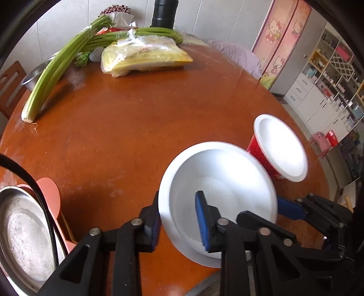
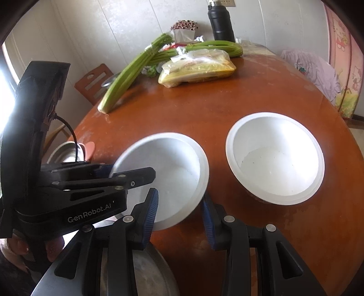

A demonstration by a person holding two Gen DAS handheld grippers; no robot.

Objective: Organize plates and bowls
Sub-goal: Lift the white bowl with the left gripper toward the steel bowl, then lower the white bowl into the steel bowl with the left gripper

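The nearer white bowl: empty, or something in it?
Empty. The nearer white bowl shows bare white inside, with only the left gripper pinching its rim.

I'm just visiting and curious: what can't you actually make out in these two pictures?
- Left wrist view: the metal plate is cut off by the picture's edge.
- Left wrist view: the black bottle loses its top at the upper edge.
- Right wrist view: whether the right gripper presses the white bowl; the rim hides the contact.
- Left wrist view: shelf items, too small.
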